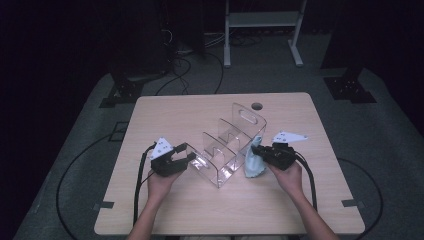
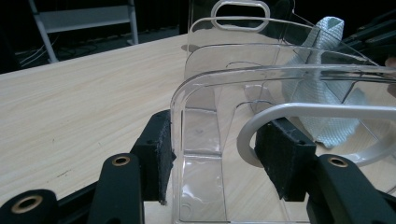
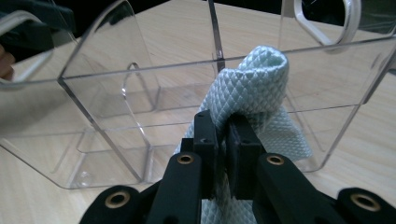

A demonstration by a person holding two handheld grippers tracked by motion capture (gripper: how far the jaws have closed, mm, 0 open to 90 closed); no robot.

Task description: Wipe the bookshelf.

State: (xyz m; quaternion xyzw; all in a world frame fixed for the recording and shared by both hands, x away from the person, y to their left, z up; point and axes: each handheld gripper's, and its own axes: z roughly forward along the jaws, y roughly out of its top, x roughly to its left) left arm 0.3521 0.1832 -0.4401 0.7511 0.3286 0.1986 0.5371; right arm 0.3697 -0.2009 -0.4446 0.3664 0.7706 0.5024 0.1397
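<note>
Clear acrylic organizer upright on table, pale-blue cloth alongside.

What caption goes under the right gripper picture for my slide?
Right gripper pinches a light blue cloth against the clear plastic organizer on a wooden table.

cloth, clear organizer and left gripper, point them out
cloth (image 3: 254, 79): right gripper view, on its bunched top fold.
clear organizer (image 1: 248, 121): high view, on the tall back panel below the handle slot.
left gripper (image 2: 215, 158): left gripper view, midway between its pads, which clamp the organizer's end wall.
</note>
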